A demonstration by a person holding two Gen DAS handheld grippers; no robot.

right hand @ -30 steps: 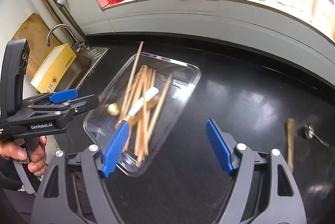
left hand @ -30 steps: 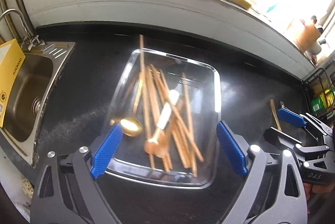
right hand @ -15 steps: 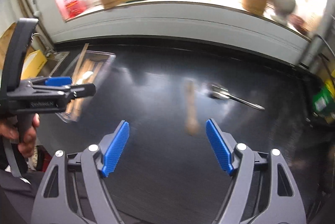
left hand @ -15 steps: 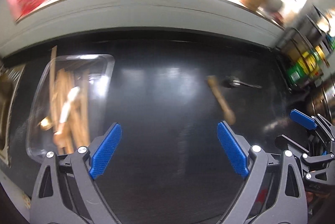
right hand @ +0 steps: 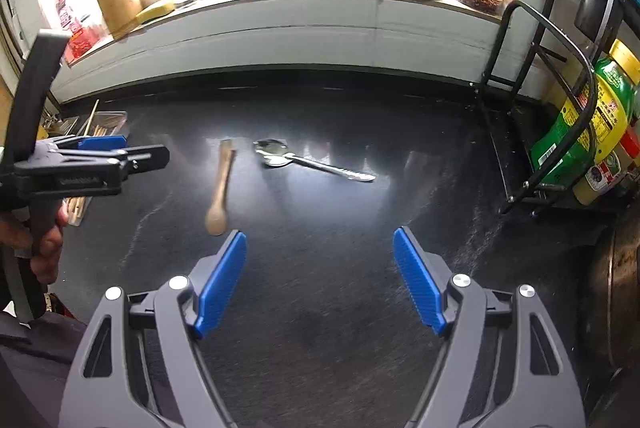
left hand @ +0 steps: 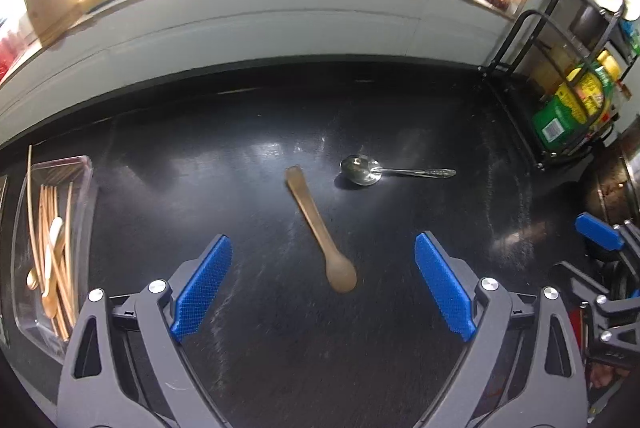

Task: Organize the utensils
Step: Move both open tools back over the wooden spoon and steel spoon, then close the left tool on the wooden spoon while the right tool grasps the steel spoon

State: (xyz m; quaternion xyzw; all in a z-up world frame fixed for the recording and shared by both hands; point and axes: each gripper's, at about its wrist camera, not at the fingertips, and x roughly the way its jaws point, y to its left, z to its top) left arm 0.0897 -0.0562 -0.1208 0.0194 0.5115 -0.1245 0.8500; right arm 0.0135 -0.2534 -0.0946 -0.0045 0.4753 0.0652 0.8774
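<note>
Both grippers, left gripper (left hand: 323,284) and right gripper (right hand: 320,278), spread their fingers wide, empty, above the wooden spoon (left hand: 320,228).

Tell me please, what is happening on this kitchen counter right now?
A person holds a gripper in each hand over a black counter and is tidying utensils. Both the left gripper and the right gripper are open and hold nothing. A wooden spoon and a metal spoon lie loose on the counter, apart from each other. A clear tray at the left already holds chopsticks and other utensils. Neither loose spoon is touched yet.
</note>
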